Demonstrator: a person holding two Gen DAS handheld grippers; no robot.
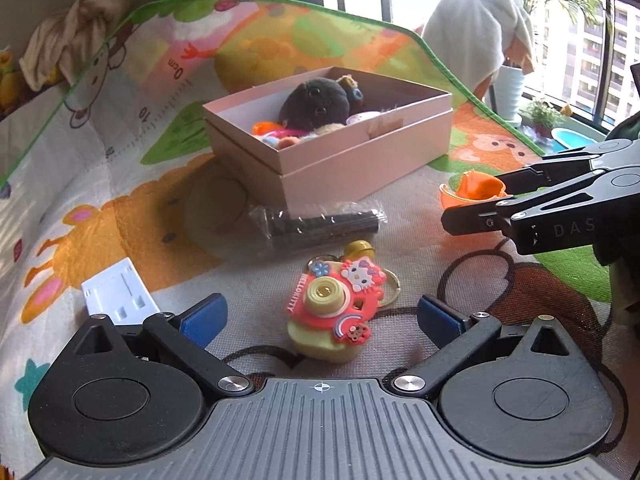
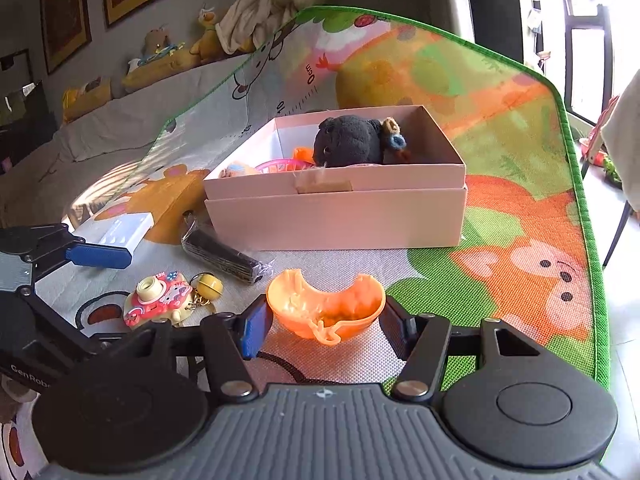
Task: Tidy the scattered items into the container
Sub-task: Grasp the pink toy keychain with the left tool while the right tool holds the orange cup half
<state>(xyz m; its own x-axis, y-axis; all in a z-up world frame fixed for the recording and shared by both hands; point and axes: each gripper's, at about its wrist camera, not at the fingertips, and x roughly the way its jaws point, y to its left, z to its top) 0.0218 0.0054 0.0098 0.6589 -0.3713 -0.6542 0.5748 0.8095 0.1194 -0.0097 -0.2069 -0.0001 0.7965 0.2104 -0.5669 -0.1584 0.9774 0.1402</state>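
Observation:
A pink box stands on the play mat and holds a dark plush toy and small toys. My left gripper is open, its blue pads on either side of a red Hello Kitty camera keychain on the mat. My right gripper is shut on an orange shell piece, pads touching both its sides. A black wrapped bar lies in front of the box.
A white flat plastic piece lies left of the left gripper. The mat's green edge runs along the right side. A sofa with cloth and plush toys is behind the mat.

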